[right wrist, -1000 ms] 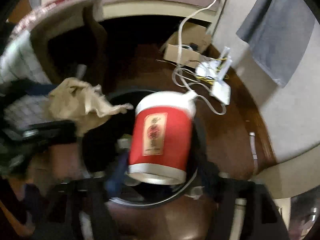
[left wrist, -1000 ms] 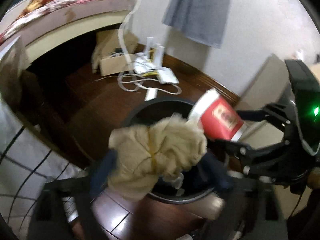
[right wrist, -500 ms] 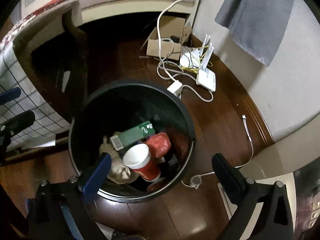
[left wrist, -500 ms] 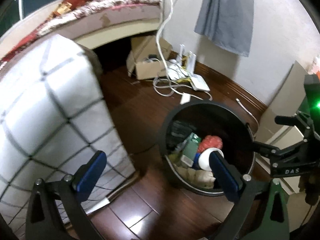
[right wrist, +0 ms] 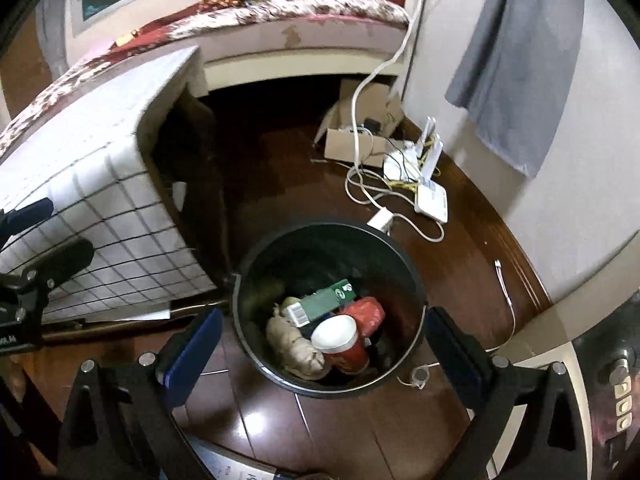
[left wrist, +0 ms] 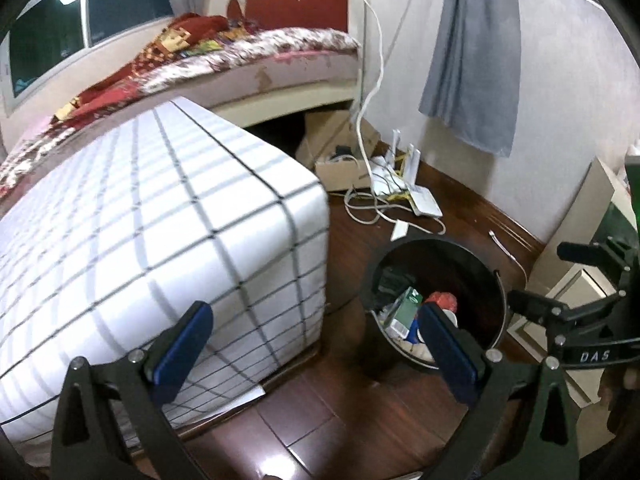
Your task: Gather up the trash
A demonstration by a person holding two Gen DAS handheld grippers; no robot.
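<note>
A black round bin (right wrist: 256,264) stands on the dark wooden floor. Inside it lie a red paper cup (right wrist: 344,344) with its white mouth up, a tan crumpled wad (right wrist: 294,344), a green carton (right wrist: 320,304) and a red wrapper (right wrist: 368,312). My right gripper (right wrist: 322,350) hangs above the bin, open wide, with nothing between its blue pads. My left gripper (left wrist: 316,344) is open and empty too, up and to the left of the bin (left wrist: 480,276), beside the bed corner. Each gripper shows in the other's view: the left gripper (right wrist: 44,236) and the right gripper (left wrist: 540,274).
A mattress with a white checked sheet (left wrist: 160,220) stands close left of the bin. Behind the bin lie a cardboard box (right wrist: 360,140), a white router (right wrist: 430,196) and loose cables. A grey cloth (right wrist: 520,80) hangs on the wall. A pale cabinet (left wrist: 580,280) is at the right.
A second ago the left gripper held the tan wad and the right held the red cup over the bin. Both now lie in the bin, and both grippers have opened and risen.
</note>
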